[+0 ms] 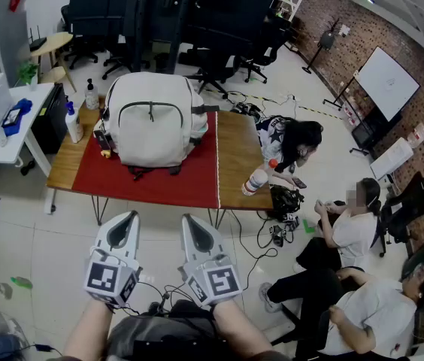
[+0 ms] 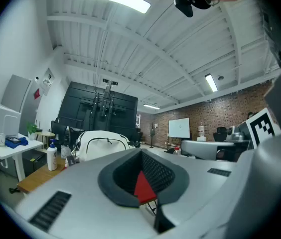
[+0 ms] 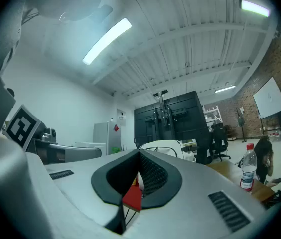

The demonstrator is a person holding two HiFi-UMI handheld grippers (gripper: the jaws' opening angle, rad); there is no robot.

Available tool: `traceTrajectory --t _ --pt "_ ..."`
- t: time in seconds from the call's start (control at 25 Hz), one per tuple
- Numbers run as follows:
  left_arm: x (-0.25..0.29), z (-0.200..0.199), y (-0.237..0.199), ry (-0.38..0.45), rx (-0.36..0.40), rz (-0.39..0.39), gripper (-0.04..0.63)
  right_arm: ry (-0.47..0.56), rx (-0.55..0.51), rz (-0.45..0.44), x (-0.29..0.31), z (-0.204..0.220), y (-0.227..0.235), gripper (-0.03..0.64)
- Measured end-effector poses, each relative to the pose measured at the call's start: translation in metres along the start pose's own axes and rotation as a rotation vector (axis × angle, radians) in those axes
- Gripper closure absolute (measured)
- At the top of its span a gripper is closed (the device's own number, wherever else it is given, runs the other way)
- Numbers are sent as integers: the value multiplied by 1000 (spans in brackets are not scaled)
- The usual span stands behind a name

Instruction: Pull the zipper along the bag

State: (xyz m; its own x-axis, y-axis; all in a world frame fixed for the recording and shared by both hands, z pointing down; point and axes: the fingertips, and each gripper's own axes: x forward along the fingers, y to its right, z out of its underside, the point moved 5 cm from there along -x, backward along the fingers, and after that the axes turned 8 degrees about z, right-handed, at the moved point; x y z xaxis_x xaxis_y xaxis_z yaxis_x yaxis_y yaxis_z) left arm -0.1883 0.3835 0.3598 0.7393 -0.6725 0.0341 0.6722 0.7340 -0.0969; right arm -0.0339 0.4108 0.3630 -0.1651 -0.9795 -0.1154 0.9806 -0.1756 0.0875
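The jaws of the left gripper [image 1: 127, 219] and the right gripper [image 1: 192, 222] are shut tight, with nothing between them. Well ahead of the 2 tips, not touching them, the white bag [image 1: 152, 126] stands on the red mat [image 1: 197, 180].

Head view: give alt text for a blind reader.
A white backpack sits on a red mat on a wooden table. The left gripper and right gripper are held low in the foreground, empty, jaws shut, short of the table. People sit on the floor at right.
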Motion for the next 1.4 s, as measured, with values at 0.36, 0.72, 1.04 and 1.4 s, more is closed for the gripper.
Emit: traceTrajectory --t 0.36,0.72,1.04,1.4 --pt "20 0 -33 1 27 15 561 59 -15 23 30 2 5 611" --pt "64 19 -72 -31 41 8 561 89 45 71 91 20 46 611" --pt "175 19 -136 -26 45 -13 561 83 48 37 209 38 101 611" --pt "295 13 -192 -31 57 -31 561 48 24 -11 325 51 165 611"
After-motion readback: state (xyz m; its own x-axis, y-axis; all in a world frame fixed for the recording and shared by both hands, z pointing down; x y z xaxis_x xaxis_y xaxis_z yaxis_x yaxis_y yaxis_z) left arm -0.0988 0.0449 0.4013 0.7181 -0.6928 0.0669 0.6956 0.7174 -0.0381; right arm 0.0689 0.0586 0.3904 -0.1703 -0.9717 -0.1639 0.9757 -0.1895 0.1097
